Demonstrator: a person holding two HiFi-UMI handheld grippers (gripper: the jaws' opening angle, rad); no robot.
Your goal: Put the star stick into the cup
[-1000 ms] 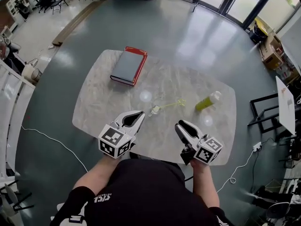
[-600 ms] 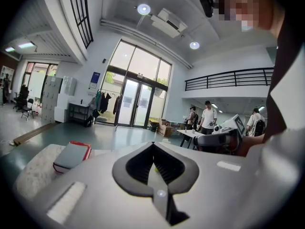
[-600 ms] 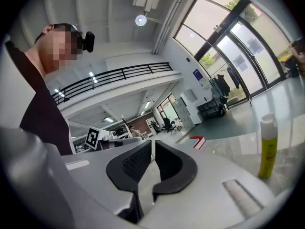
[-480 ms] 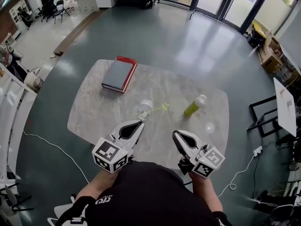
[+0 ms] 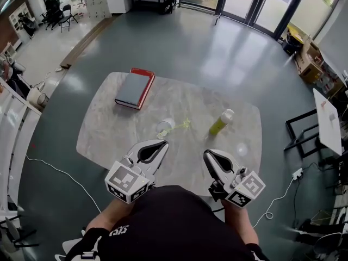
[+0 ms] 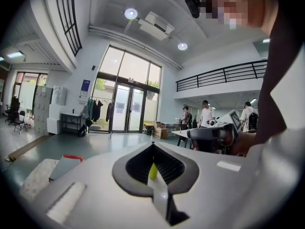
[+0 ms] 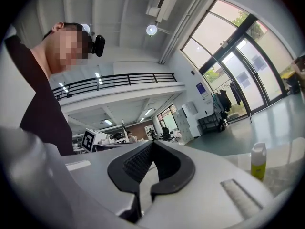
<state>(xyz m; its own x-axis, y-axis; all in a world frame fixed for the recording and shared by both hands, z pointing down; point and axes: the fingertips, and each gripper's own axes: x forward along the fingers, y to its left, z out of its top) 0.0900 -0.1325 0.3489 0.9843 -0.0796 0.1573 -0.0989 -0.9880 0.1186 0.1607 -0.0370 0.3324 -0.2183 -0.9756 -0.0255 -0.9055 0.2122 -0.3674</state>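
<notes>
White left tongs point(image 5: 160, 144) hovering empty with jaws pressed together, clear cup point(image 5: 163, 128) sitting on marble table point(image 5: 109, 129), thin yellow-green star stick point(image 5: 182, 125) lying flat just beside it, right tongs point(image 5: 209, 155) just finishing closing, gripping nothing.

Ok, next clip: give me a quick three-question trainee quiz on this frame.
1. True or false: the left gripper and right gripper are both shut and empty.
2. Which thing on the table lies farthest from the person? A book, B bottle, C cup.
3. Fill in: in the head view the star stick lies between the cup and the ____.
Key: 1 true; 2 A; 3 bottle.
</notes>
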